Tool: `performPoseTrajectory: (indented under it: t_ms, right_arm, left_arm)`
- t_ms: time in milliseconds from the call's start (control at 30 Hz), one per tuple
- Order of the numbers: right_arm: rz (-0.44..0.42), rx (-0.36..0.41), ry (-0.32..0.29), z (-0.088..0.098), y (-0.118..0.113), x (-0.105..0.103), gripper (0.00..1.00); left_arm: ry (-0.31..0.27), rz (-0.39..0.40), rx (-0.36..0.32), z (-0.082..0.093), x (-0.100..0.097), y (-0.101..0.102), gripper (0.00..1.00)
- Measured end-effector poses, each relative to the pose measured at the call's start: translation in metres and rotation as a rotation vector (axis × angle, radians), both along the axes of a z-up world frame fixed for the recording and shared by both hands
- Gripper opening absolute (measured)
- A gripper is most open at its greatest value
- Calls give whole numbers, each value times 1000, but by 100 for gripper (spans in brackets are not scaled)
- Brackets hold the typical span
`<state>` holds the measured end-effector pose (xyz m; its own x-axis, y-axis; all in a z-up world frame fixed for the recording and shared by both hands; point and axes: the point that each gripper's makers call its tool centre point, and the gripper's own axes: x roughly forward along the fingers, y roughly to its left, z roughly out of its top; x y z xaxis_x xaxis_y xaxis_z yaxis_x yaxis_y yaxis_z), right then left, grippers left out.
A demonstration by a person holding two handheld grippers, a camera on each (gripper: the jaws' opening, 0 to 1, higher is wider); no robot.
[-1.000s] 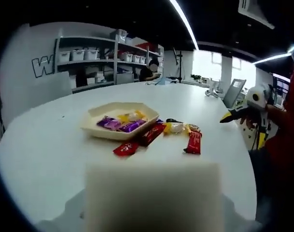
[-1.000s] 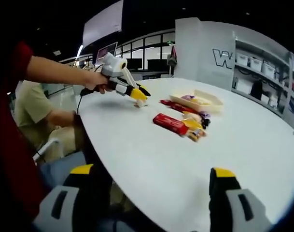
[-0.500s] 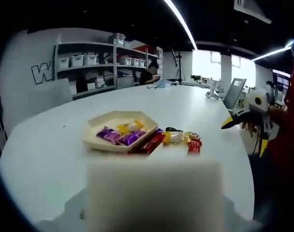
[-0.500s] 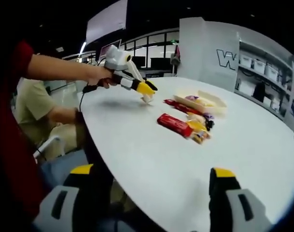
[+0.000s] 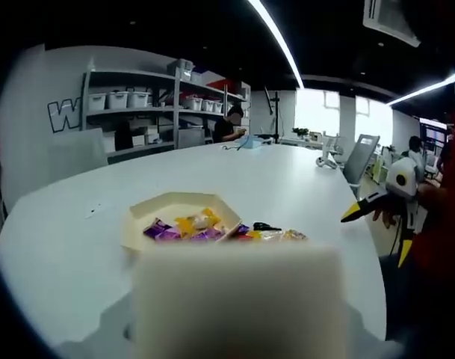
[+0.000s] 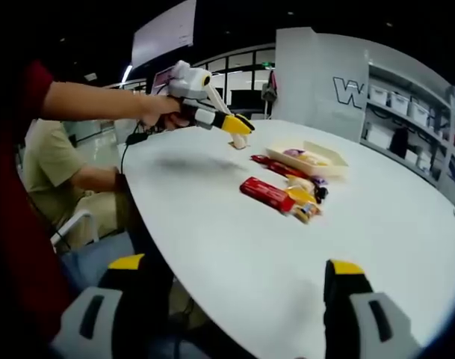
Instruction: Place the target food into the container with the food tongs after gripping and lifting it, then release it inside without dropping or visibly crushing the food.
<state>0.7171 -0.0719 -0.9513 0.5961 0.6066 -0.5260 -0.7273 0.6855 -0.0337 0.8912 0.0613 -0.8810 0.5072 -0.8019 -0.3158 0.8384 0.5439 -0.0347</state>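
Note:
A cream tray (image 5: 143, 218) (image 6: 330, 154) sits on the round white table (image 5: 302, 172) and holds purple and yellow wrapped candies (image 5: 184, 226). Beside it lie loose sweets (image 5: 276, 235), among them a long red bar (image 6: 266, 193), a second red bar (image 6: 274, 165) and a yellow candy (image 6: 302, 196). My left gripper (image 6: 240, 133), held in a hand, hovers above the table left of the tray, its yellow jaws shut on a small white block (image 5: 238, 303) (image 6: 240, 141). That block hides the near part of the left gripper view. My right gripper (image 6: 234, 299) (image 5: 376, 233) is open over the table's near edge.
Shelves with white bins (image 5: 130, 101) line the back wall, and a seated person (image 5: 231, 123) is beyond the table. Another seated person in beige (image 6: 51, 172) is past the table's left edge (image 6: 149, 239). A chair (image 5: 360, 149) stands at the far right.
The left gripper has risen and moved right toward the tray with the white block. In its view the tray has sunk and the red bars are now behind the block. The right gripper stays open.

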Motion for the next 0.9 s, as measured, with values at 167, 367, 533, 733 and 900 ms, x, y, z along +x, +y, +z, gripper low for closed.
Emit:
performPoseTrajectory:
  t_ms: [167, 367, 533, 733, 900]
  right_arm:
    - [-15, -1, -8, 1, -5, 3, 97]
    - [-41, 30, -24, 7, -8, 7, 98]
    - [-61, 59, -38, 12, -13, 10, 99]
    - [-84, 81, -66, 21, -19, 15, 99]
    - [-93, 96, -88, 30, -21, 16, 99]
  left_arm:
    - [-18, -2, -5, 9, 11, -7, 24]
    - [-36, -6, 1, 17, 27, -20, 24]
    - [-34, 2, -16, 26, 44, -30, 24]
    - [-47, 12, 6, 30, 64, -40, 24]
    - [-28, 59, -2, 31, 83, -42, 25]
